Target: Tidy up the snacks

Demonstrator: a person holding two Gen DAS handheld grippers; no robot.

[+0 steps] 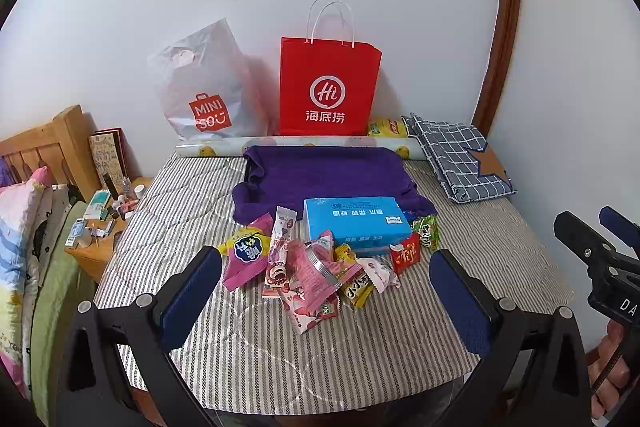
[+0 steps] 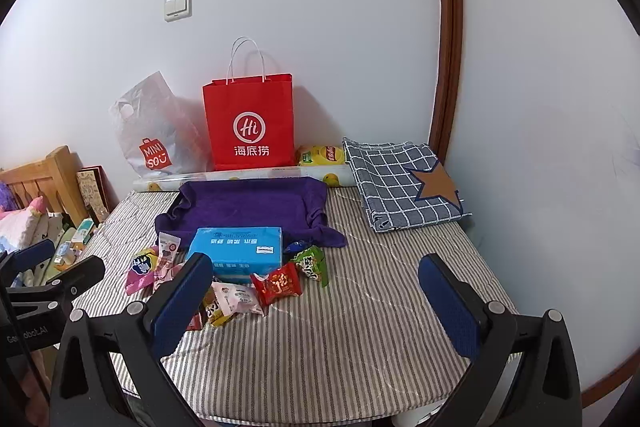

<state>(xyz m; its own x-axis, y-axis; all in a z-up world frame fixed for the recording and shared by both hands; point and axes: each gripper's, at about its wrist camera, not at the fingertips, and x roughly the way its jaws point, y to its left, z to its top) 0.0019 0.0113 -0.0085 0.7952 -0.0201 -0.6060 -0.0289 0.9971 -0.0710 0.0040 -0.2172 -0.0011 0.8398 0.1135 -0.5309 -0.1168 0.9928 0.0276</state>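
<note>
A heap of small snack packets point(image 1: 308, 267) lies on the striped table cover point(image 1: 320, 351), in front of a blue tissue pack point(image 1: 356, 223). Pink, purple, yellow, red point(image 1: 405, 253) and green point(image 1: 427, 231) wrappers show. Behind them sits a tray lined with purple cloth point(image 1: 328, 175). My left gripper point(image 1: 326, 267) hovers open just short of the heap, nothing between its fingers. In the right wrist view the same snacks point(image 2: 236, 299) lie left of centre, with the red packet point(image 2: 278, 285) and green packet point(image 2: 312, 265) nearest. My right gripper point(image 2: 316, 279) is open over bare cover to their right.
A red paper bag point(image 1: 328, 87) and a white plastic bag point(image 1: 204, 87) lean on the back wall. A roll of printed film point(image 1: 296, 145) and a yellow packet point(image 1: 387, 127) lie below them. Folded checked cloth point(image 1: 460, 159) sits back right. A cluttered bedside stand point(image 1: 104, 223) is left.
</note>
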